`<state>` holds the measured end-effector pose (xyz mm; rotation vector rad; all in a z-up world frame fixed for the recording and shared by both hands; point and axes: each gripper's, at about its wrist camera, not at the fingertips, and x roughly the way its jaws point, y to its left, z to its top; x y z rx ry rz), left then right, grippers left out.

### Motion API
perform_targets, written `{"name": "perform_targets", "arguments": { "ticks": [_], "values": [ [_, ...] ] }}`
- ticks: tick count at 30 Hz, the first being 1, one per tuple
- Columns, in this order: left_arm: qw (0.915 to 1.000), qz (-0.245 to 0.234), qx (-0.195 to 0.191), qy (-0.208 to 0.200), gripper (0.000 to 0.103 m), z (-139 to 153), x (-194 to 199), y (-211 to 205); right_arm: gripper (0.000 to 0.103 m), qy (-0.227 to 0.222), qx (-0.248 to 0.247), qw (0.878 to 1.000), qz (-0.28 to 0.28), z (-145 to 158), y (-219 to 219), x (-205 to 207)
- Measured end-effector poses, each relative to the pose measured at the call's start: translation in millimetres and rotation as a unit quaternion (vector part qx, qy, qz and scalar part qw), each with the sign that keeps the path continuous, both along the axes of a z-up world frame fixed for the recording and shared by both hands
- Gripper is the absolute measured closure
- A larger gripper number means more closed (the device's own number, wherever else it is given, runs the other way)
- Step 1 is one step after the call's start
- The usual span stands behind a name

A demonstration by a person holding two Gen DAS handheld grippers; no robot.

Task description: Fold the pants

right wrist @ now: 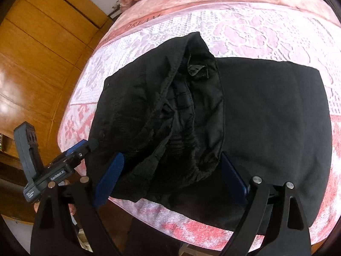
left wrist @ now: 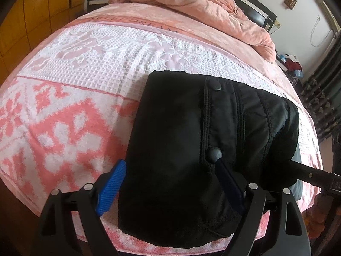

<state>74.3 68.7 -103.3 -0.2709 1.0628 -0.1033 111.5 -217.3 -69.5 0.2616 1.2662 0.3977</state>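
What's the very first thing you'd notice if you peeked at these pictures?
The big black pants, folded into a thick bundle near the edge of the bed, right in the middle of both views. Under them lies a pink and white flowery bedspread, with a crumpled pink blanket piled at the far end. The left claw and the right claw both stand open, their blue fingers on either side of the pants.

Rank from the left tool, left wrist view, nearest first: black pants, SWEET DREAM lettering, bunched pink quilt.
1. black pants, between the left tool fingers.
2. SWEET DREAM lettering, mid-bed beyond the pants.
3. bunched pink quilt, heaped at the far headboard end.
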Motion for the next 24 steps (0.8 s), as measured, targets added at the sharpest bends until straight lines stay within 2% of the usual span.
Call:
{"name": "perform_targets", "arguments": {
  "ticks": [1,2,3,4,5,7,12,17,24],
  "values": [
    [1.0,0.001,-0.002,0.001,0.017,0,0,0,0.016,-0.002,-0.004,1.0,0.004,-1,3,2],
    [1.0,0.0,-0.003,0.002,0.017,0,0,-1,0.03,-0.002,0.004,1.0,0.008,-1,6,3],
    [1.0,-0.001,-0.004,0.003,0.017,0,1,-2,0.036,-0.005,0.006,1.0,0.01,-1,7,4],
    [1.0,-0.001,-0.004,0.003,0.017,0,0,-3,0.047,-0.011,0.002,1.0,0.01,0,7,5],
    [1.0,-0.002,-0.002,0.003,0.017,0,0,-3,0.065,-0.019,-0.003,1.0,0.013,2,8,5],
    [1.0,-0.003,0.002,0.002,0.017,2,-1,-4,0.087,-0.039,-0.025,0.999,0.023,10,8,3],
    [0.9999,0.011,-0.01,0.005,0.017,3,-3,2,0.093,-0.048,0.016,0.999,0.016,19,-11,-4],
    [0.9998,0.014,-0.013,0.002,0.017,7,-6,2,0.094,-0.077,0.051,0.996,0.012,49,-28,-12],
    [0.9996,0.011,-0.023,-0.013,0.017,20,-7,-4,0.094,-0.12,0.054,0.991,0.009,88,-55,-29]
  ]
}}
